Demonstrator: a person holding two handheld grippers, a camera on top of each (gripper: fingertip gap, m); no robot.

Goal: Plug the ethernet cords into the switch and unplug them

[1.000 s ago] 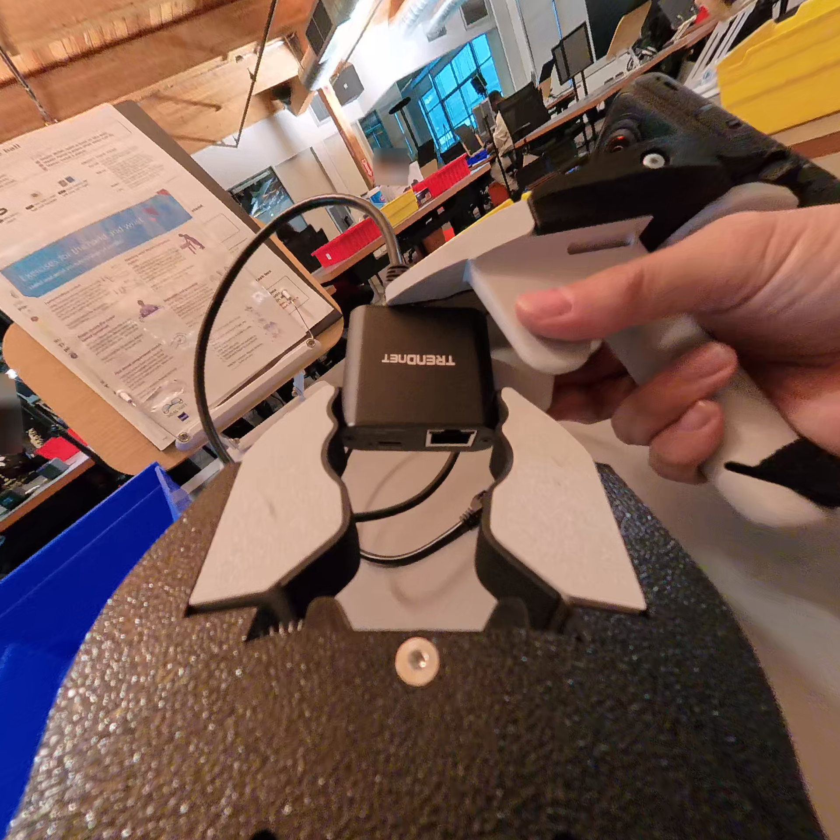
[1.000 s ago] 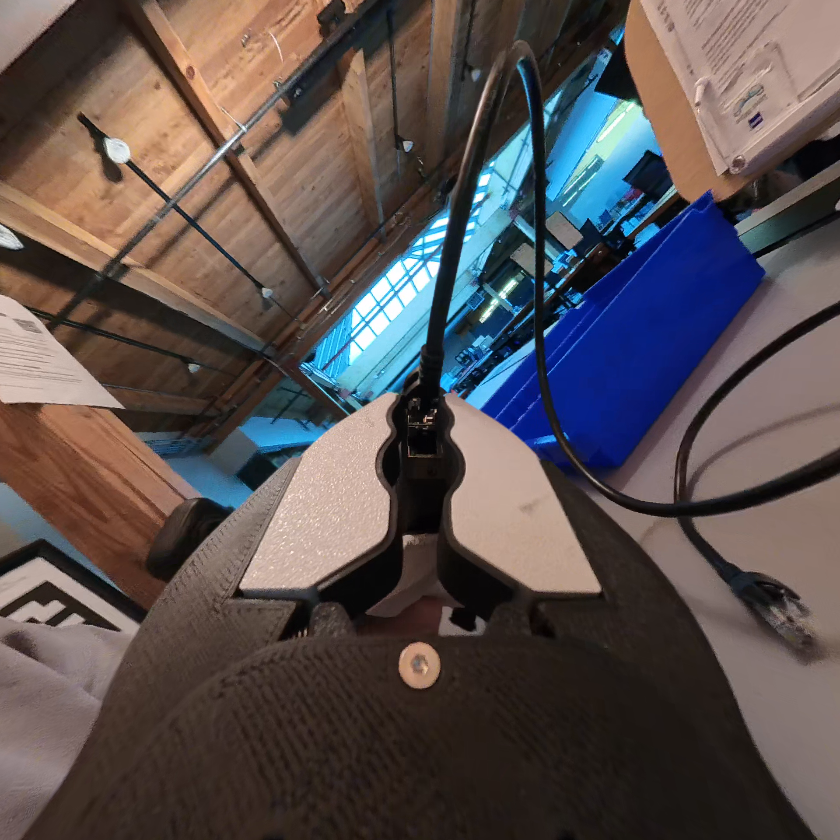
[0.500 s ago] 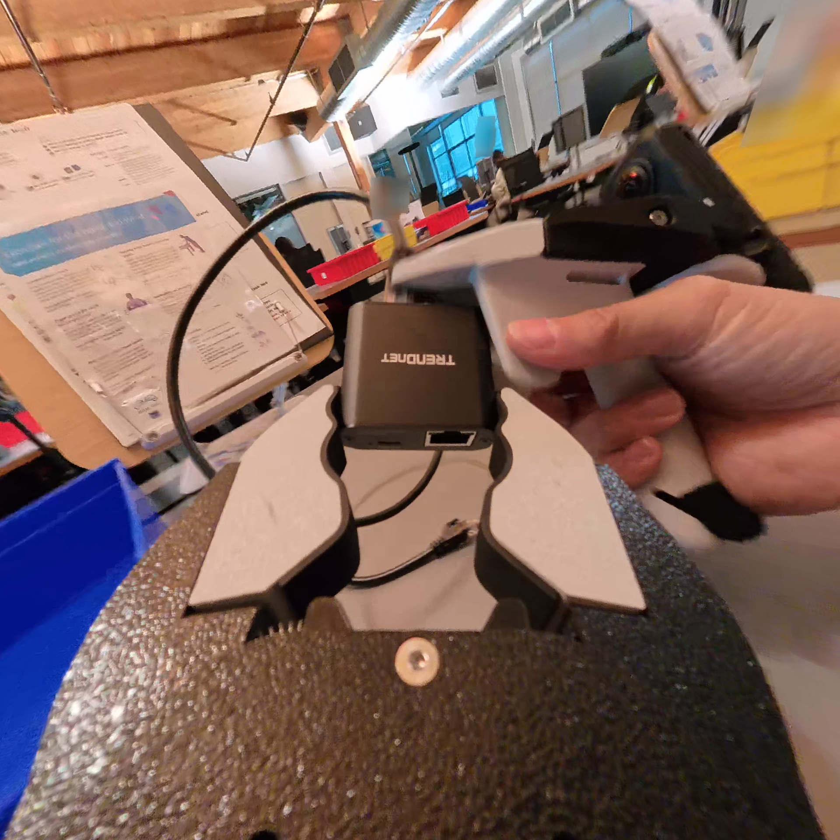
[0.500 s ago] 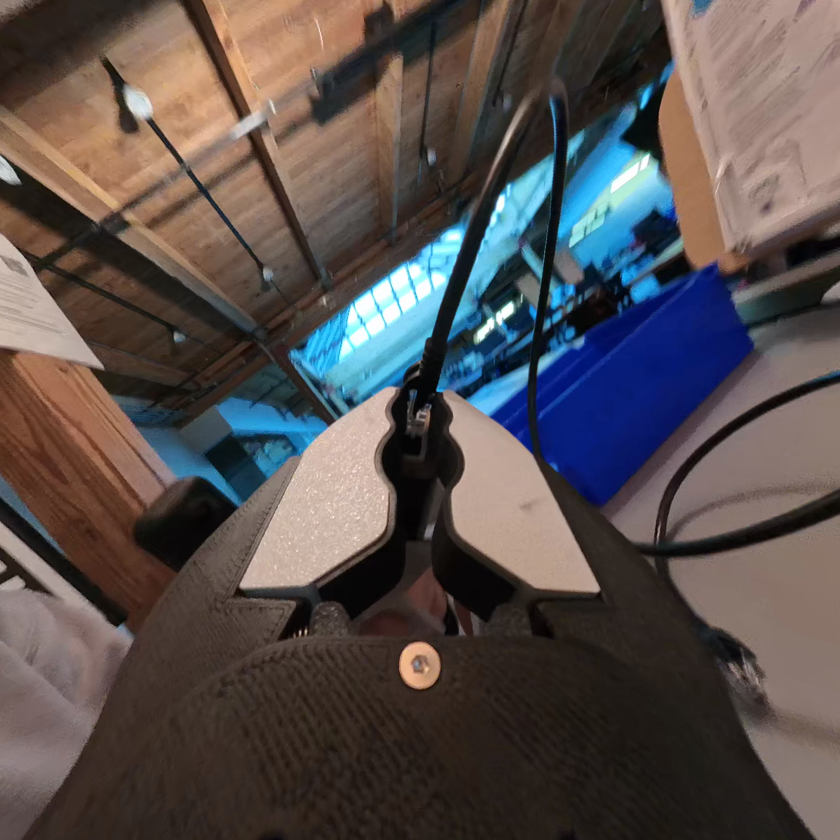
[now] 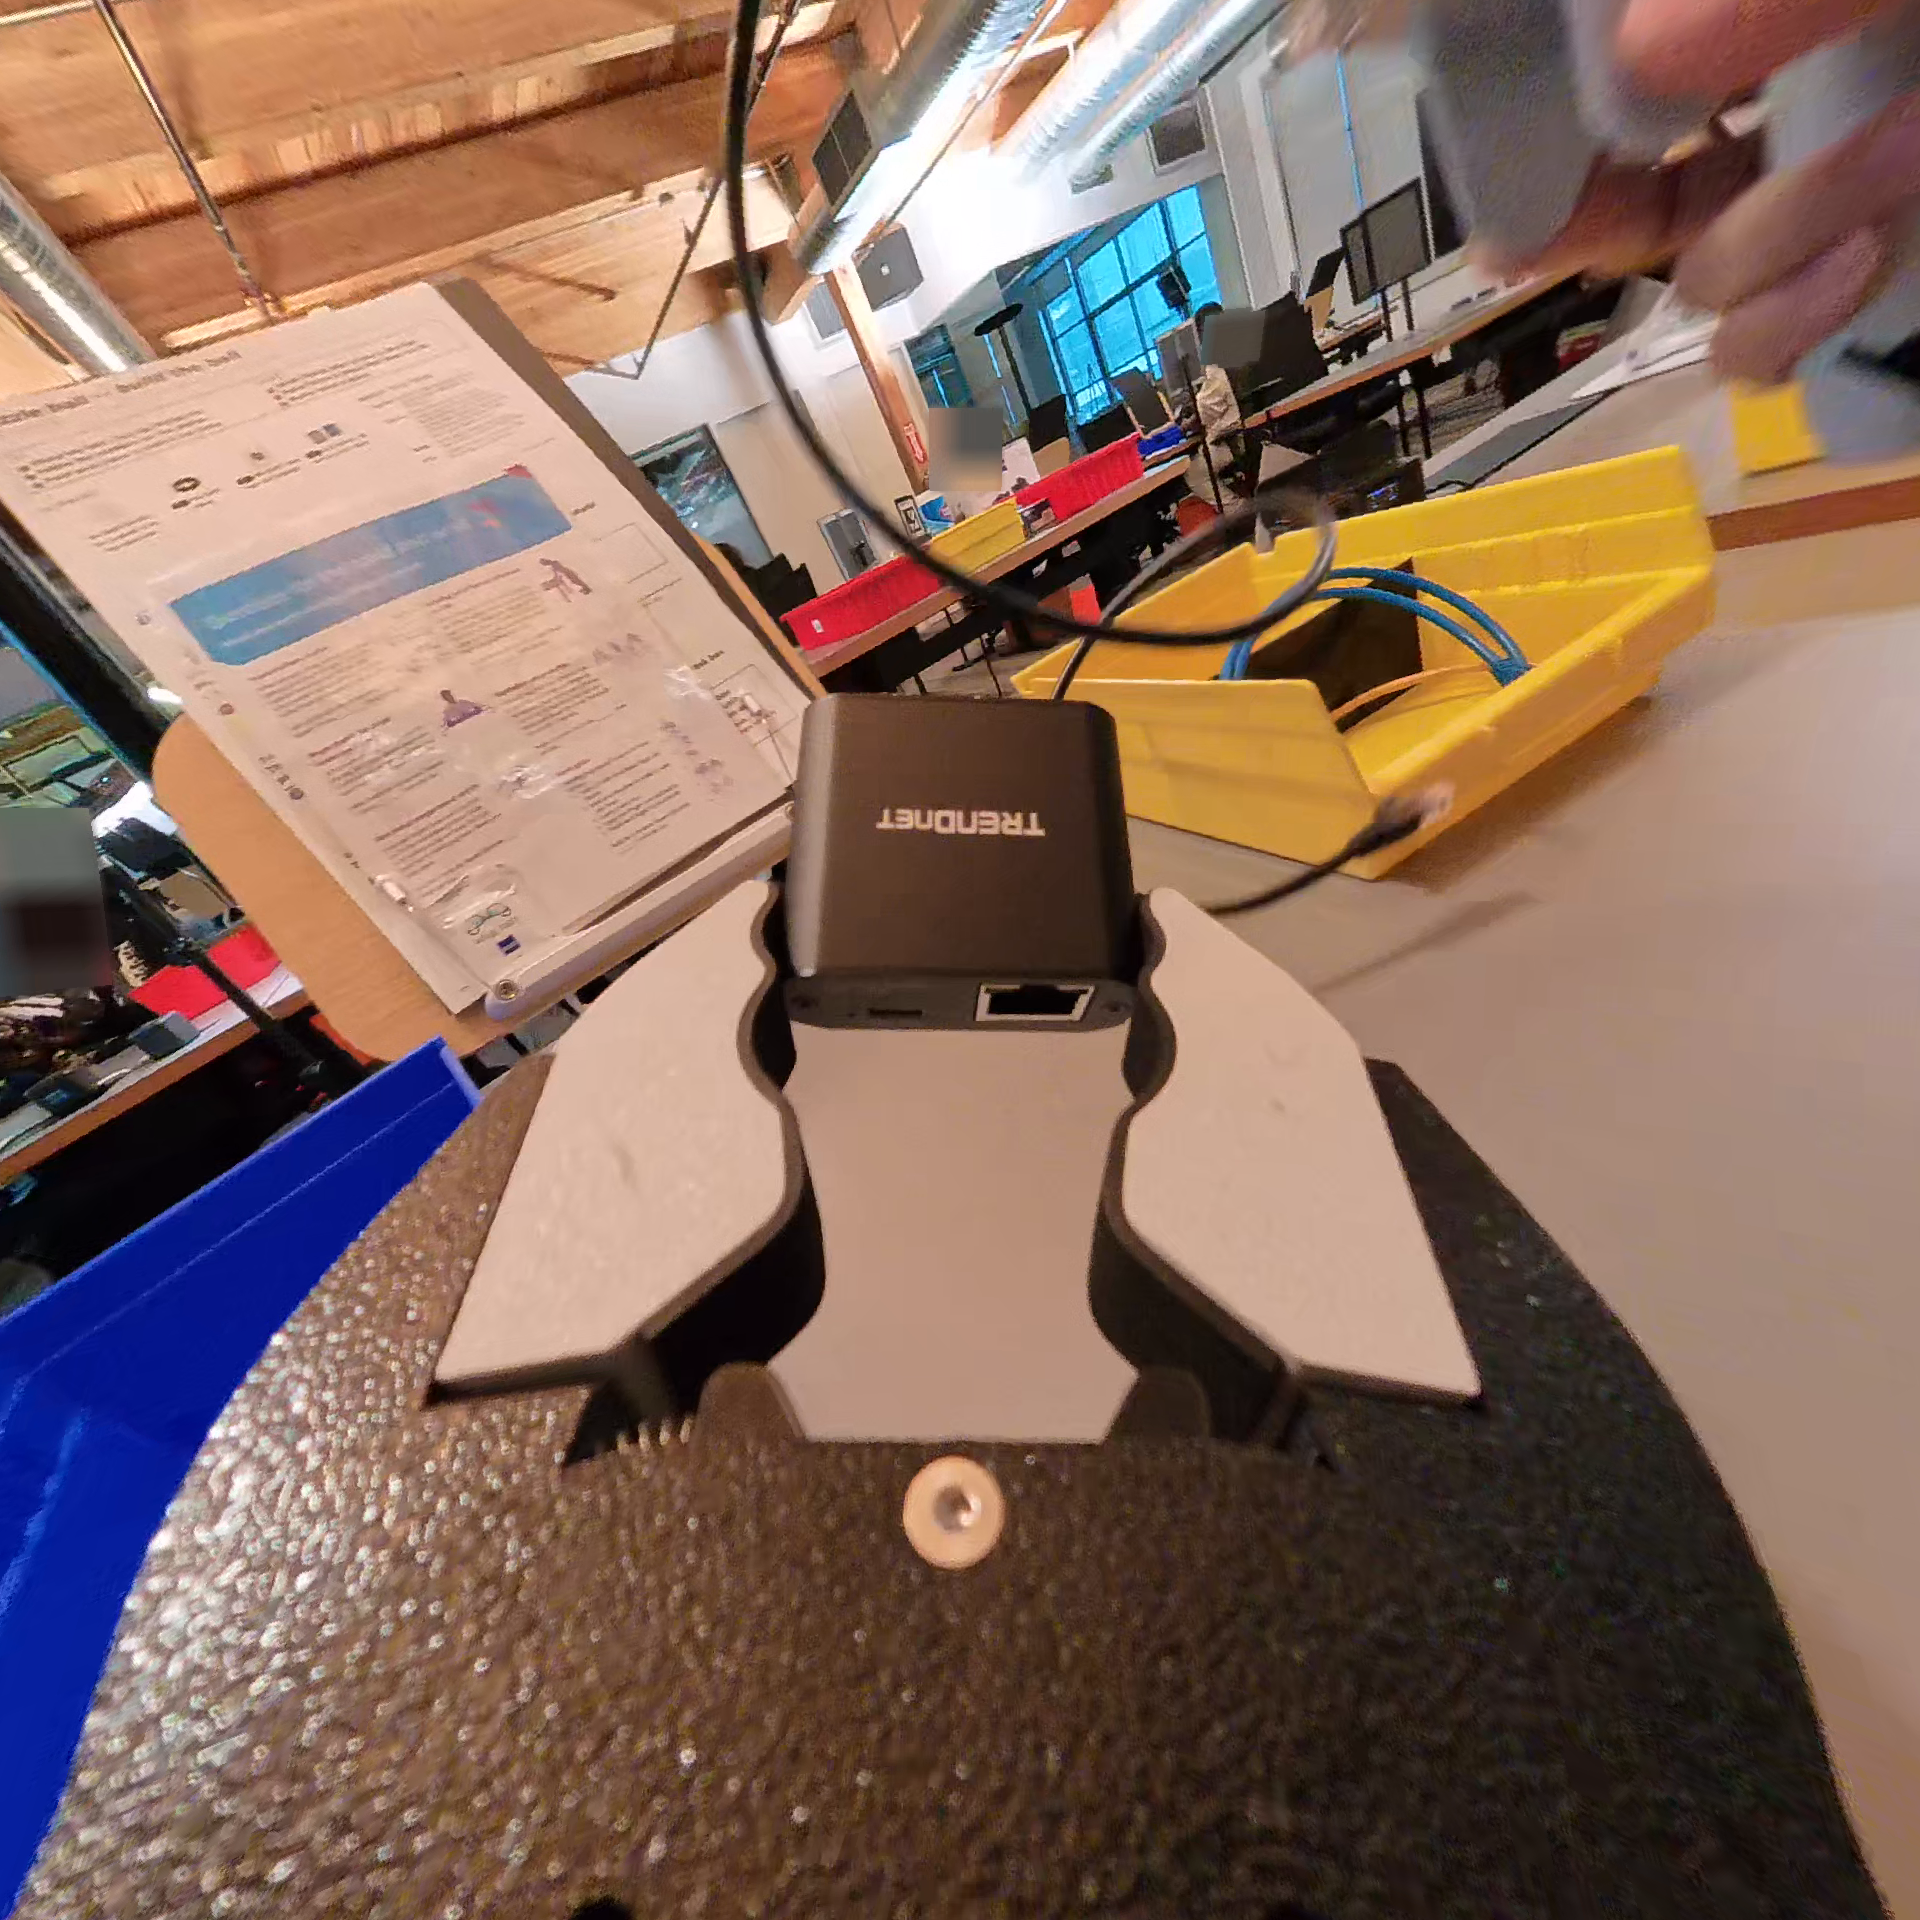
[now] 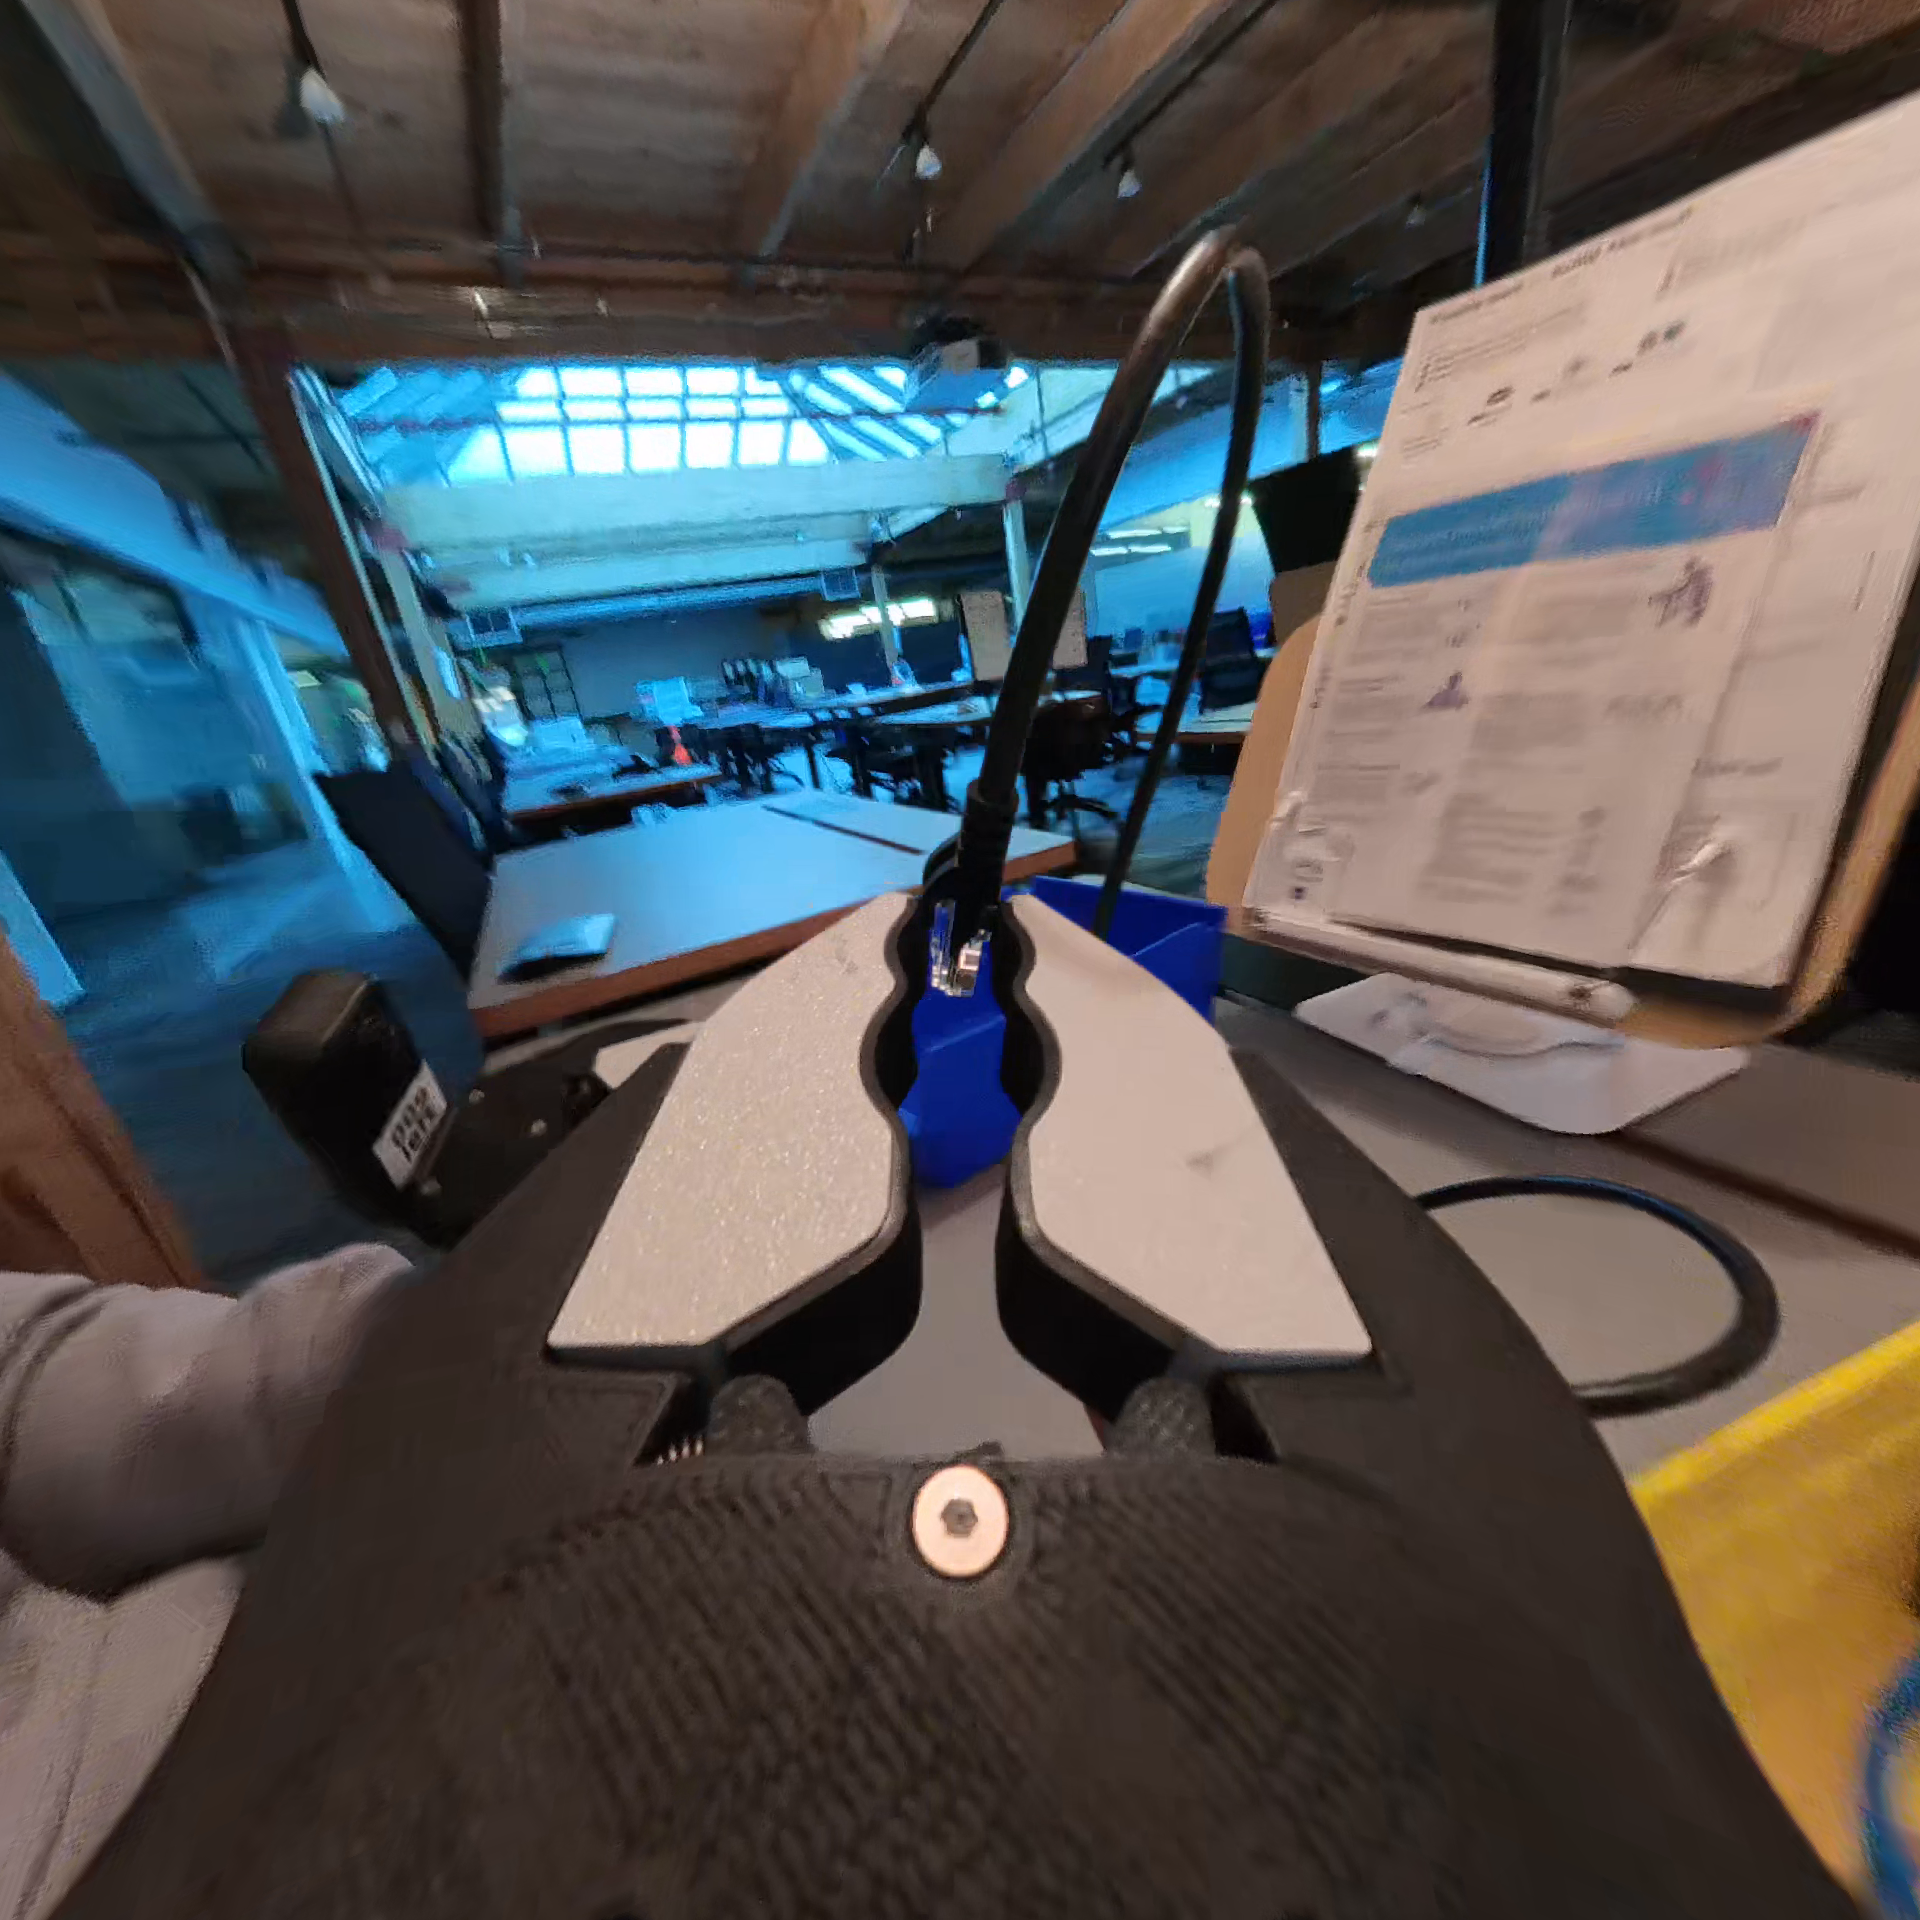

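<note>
Black plastic casing of the switch (image 5: 956,831) is clamped between the 2 grey fingers of the left claw (image 5: 956,940), its near face turned toward the camera. On that face 1 ethernet port (image 5: 1034,1002) is seen empty, with a smaller slot beside it. The switch is held above the grey desk (image 5: 1610,1091).

The right claw (image 6: 958,961) is pressed together on the clear plug (image 6: 956,951) of a black ethernet cord (image 6: 1081,499), which is pinched at the fingertips. From the plug the cord is arched upward and then bent down toward a blue bin (image 6: 1132,935) behind the claw. More black cable (image 6: 1662,1288) is looped on the desk to the right.

In the left wrist view, a yellow bin (image 5: 1455,623) is lain on the desk, with blue cable (image 5: 1455,623) coiled inside it. Another cord end (image 5: 1413,816) is stretched across the desk just beside that bin. A printed sheet on a slanted board (image 5: 416,644) is stood to the left, next to a blue bin (image 5: 208,1299). At the upper right a blurred hand (image 5: 1787,187) is seen gripping a grey handle.
</note>
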